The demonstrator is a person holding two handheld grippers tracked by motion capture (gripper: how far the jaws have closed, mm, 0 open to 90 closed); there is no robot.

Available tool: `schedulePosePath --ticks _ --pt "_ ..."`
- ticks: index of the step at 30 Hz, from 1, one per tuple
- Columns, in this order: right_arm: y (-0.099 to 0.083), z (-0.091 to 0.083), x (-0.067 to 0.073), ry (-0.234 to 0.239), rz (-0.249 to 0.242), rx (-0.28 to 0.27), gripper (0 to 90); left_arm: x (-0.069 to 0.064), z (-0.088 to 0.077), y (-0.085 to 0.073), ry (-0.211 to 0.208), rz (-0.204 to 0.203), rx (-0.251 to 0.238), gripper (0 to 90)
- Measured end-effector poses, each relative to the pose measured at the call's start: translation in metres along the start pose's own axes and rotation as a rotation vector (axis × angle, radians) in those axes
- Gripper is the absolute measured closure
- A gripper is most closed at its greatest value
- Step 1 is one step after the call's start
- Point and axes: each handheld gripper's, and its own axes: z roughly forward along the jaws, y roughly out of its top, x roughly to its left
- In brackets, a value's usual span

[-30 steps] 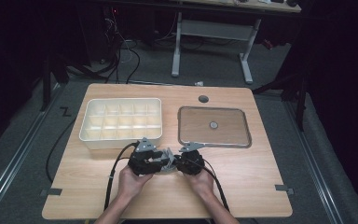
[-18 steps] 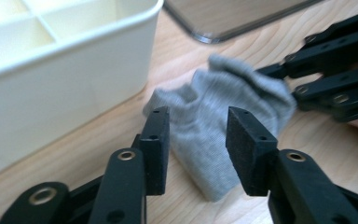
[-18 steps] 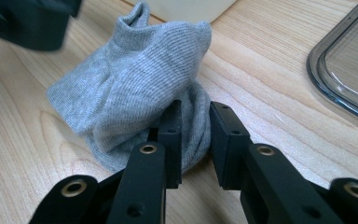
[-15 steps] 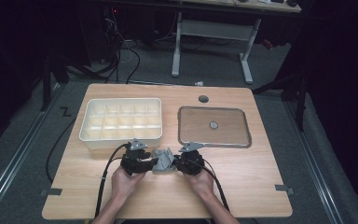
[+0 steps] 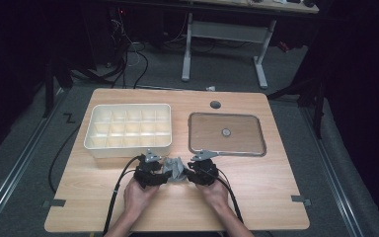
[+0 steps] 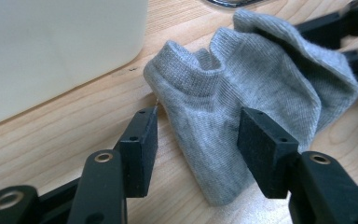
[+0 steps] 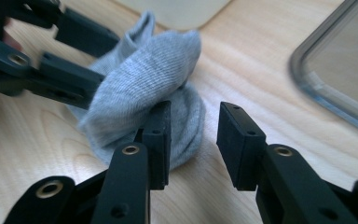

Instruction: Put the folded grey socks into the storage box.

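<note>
A crumpled grey sock (image 5: 174,169) lies on the wooden table (image 5: 256,197), just in front of the white tray, with a gripper on each side. My left gripper (image 6: 198,116) is low over the wood. Its jaws have just been opening, and the sock (image 6: 223,107) lies loose between them, the pads off the cloth. My right gripper (image 7: 196,109) faces it from the other side. Its jaws have also just been opening, and the sock (image 7: 149,74) bulges behind its left pad (image 7: 158,135) with bare wood in the gap. A hand holds each gripper.
A white compartment tray (image 5: 128,143) stands at the back left, close behind the sock. A metal-rimmed flat tray (image 5: 227,150) lies at the back right. A round cable hole (image 5: 215,104) is near the far edge. Cables trail from both grippers toward the near edge.
The left gripper has sunk toward the table. Both pairs of jaws have spread apart, and the sock now rests loose on the wood between the two grippers.
</note>
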Motion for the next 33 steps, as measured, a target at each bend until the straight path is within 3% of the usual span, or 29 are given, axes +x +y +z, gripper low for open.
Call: schedulePosePath --ticks 8,11,16,23,28,32,33 --pt "0.015 -0.031 0.015 -0.021 -0.047 -0.083 62.6 -0.002 0.0 0.001 0.016 -0.003 0.011 46.8" --pt "0.022 -0.031 0.024 -0.018 -0.066 -0.095 61.0 -0.002 0.0 0.001 0.02 -0.003 0.014 46.4" --pt "0.03 -0.017 0.035 -0.039 -0.09 -0.061 59.0 -0.002 -0.001 0.001 0.022 -0.002 0.02 45.1" --pt "0.018 -0.003 0.019 -0.074 -0.055 0.004 62.8 -0.001 -0.001 0.001 0.016 -0.007 0.022 43.3" --pt "0.005 0.0 0.008 -0.06 -0.04 0.028 68.7 0.0 -0.002 0.001 0.002 -0.017 0.023 42.0" --pt "0.003 0.002 0.008 -0.046 -0.047 0.029 72.7 0.002 -0.004 0.001 -0.009 -0.024 0.0 42.2" --pt "0.001 0.004 0.008 -0.043 -0.049 0.026 74.0 0.004 -0.007 0.002 -0.006 -0.031 -0.026 42.7"
